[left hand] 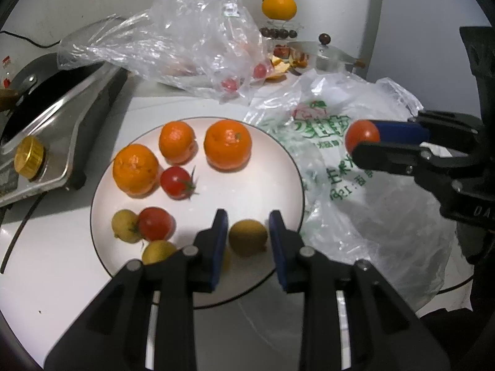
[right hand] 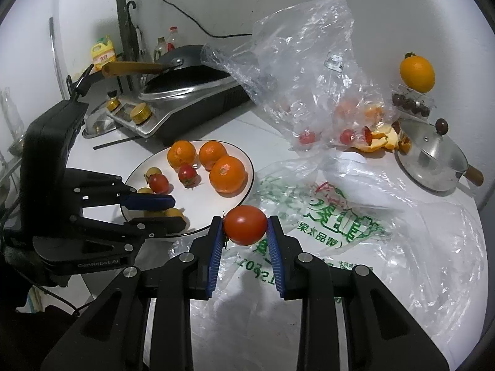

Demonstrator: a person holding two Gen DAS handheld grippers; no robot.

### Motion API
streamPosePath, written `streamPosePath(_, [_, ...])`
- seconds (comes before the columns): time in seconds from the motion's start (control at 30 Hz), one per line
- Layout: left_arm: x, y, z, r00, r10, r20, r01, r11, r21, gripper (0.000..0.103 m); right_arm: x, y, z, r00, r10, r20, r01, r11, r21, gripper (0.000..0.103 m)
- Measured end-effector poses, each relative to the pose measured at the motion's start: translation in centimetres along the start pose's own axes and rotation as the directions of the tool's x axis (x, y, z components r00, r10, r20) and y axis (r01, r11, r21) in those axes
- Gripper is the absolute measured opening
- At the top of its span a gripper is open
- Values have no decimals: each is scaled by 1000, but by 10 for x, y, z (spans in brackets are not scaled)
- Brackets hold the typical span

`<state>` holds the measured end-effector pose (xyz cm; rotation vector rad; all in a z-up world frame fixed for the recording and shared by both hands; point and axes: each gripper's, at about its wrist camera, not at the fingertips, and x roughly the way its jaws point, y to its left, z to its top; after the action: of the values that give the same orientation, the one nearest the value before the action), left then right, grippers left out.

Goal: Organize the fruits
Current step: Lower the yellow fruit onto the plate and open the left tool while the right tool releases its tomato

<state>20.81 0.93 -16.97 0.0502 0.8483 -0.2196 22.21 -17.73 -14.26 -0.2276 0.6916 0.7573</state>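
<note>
A white plate [left hand: 272,160] holds three oranges [left hand: 227,143], two cherry tomatoes [left hand: 174,182] and several small yellow-green fruits. My left gripper [left hand: 248,235] is open just above the plate's near edge, its blue pads either side of a yellow-green fruit [left hand: 247,237] without touching it. My right gripper [right hand: 245,227] is shut on a red tomato [right hand: 245,224], held above a printed plastic bag [right hand: 324,216] to the right of the plate [right hand: 247,162]. That gripper and tomato [left hand: 362,134] also show in the left wrist view.
A clear plastic bag [right hand: 297,71] with a few tomatoes lies behind the plate. A stove with a black pan [right hand: 185,77] stands at the left. A lidded pot [right hand: 430,157], orange peel [right hand: 380,139] and an orange on a stand [right hand: 417,73] sit at the back right.
</note>
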Motion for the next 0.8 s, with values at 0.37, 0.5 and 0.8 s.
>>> streamPosePath(0.37, [-12,9,-1,999,-16,40,17,1000,-18,35,6,12,12,1000,-12,-5,12,1000,-20,30])
streamPosePath(0.5, [-27,17,1,997,-8,83,11,999,-31,37,11,19,19,1000,-8,-4,8,999,-32,30])
streamPosePath(0.8, [-59,49,-4,987,57,151,-45,996,-83,43,38,44,36,999,33,-30,-35,997,-71,30])
